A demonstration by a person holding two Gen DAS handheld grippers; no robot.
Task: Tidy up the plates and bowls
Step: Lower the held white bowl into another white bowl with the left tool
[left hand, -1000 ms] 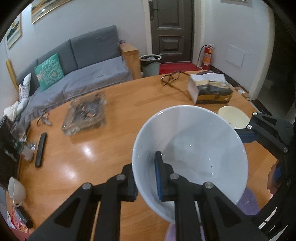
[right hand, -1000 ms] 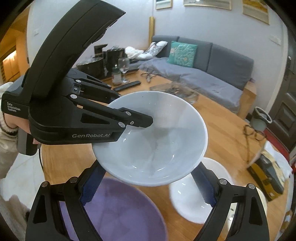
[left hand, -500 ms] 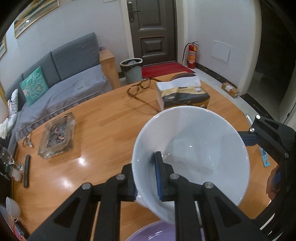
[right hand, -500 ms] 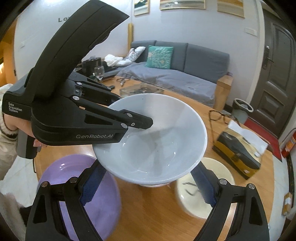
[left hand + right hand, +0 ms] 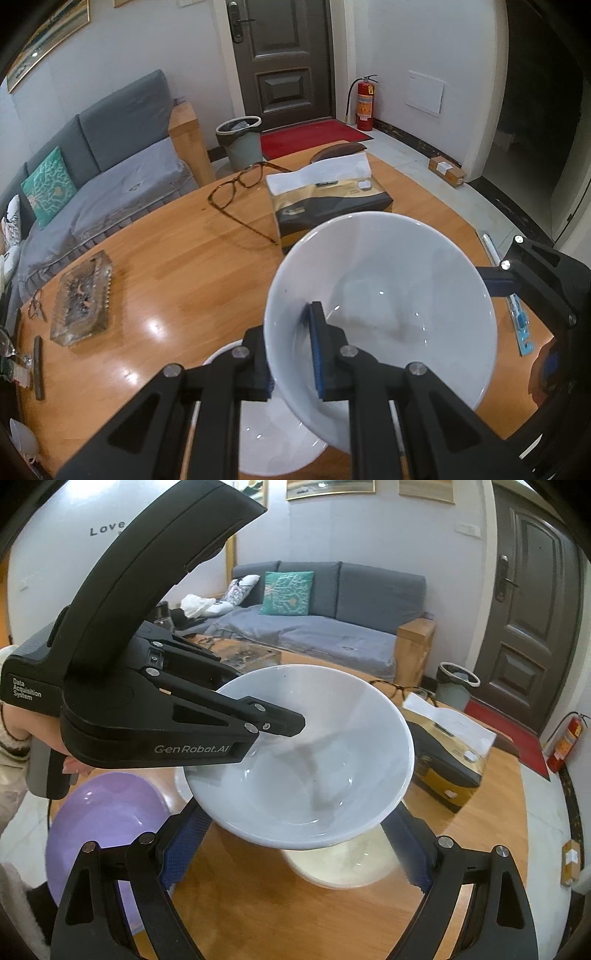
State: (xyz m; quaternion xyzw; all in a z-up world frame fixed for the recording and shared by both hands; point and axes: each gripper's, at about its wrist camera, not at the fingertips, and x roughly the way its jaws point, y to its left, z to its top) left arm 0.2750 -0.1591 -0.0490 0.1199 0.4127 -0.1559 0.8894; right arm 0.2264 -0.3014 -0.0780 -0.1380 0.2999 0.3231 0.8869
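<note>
My left gripper is shut on the rim of a large white bowl, held tilted above the wooden table. The left gripper also shows in the right wrist view, clamped on the same bowl. A second white bowl sits on the table right under it. My right gripper is open, its fingers spread either side beneath the held bowl. A cream dish and a purple plate lie on the table below.
A tissue box, glasses and a glass ashtray are on the table. A blue tool lies near the right edge. A sofa, bin and door stand behind.
Both grippers and the held bowl have moved right across the table, toward the tissue box. The second white bowl has come into the left wrist view under the held bowl.
</note>
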